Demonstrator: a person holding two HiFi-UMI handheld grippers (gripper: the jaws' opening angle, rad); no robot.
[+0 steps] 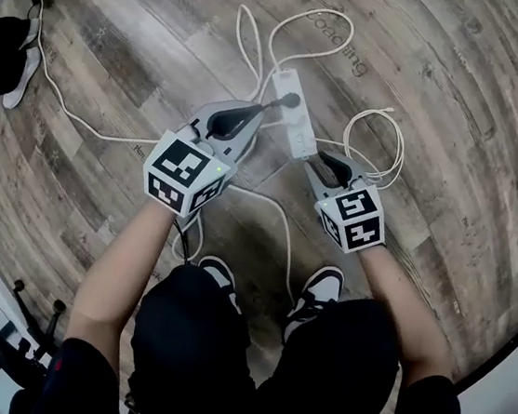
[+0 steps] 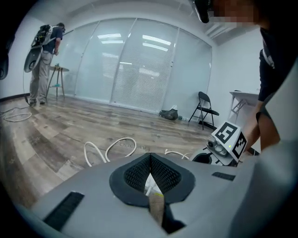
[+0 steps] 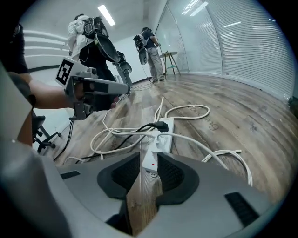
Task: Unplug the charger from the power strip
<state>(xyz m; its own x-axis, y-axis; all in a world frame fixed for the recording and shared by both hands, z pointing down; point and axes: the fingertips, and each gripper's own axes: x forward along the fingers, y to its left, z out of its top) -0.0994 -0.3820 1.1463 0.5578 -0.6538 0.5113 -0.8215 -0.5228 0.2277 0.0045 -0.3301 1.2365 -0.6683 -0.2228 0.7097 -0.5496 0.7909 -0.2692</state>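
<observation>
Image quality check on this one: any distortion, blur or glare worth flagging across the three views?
Head view: heavy fisheye bends the grey-brown wood plank floor; the white power strip is sharp. Left gripper view: dark vignetted corners, light streaks on the pale glass wall, a mosaic patch top right. Right gripper view: same bowing, sheen on the floor, no evident motion blur.

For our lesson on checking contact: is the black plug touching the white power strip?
Touching. The right gripper view shows the black plug seated in the power strip near its far end, with no gap between them.
</observation>
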